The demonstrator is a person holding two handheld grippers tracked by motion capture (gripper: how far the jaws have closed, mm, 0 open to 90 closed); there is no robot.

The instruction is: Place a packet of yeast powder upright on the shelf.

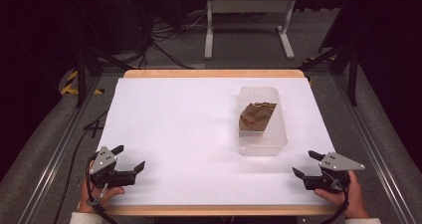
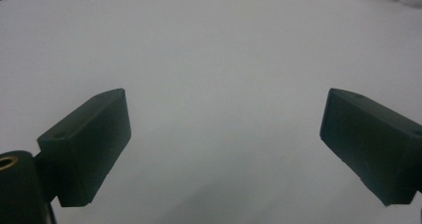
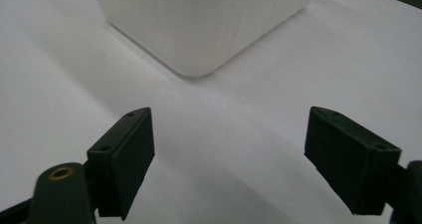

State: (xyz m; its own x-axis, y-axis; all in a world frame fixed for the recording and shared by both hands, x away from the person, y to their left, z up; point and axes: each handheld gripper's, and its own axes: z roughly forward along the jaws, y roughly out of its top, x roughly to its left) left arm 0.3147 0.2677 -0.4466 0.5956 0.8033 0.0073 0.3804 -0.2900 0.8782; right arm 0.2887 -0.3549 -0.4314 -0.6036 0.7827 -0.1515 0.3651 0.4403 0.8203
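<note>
Resting apart from the bin point(image 1: 262, 139), left gripper point(image 1: 130, 158) and right gripper point(image 1: 304, 163) gape empty; the 1 stiff, light, likely slippery bin suits a rim grip.

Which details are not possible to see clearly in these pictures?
- Brown item in the translucent bin, high view: the frosted wall blurs it; its kind is unclear.
- Bin, right gripper view: the top edge cuts it off.
- Right claw and left claw: both open, empty.
</note>
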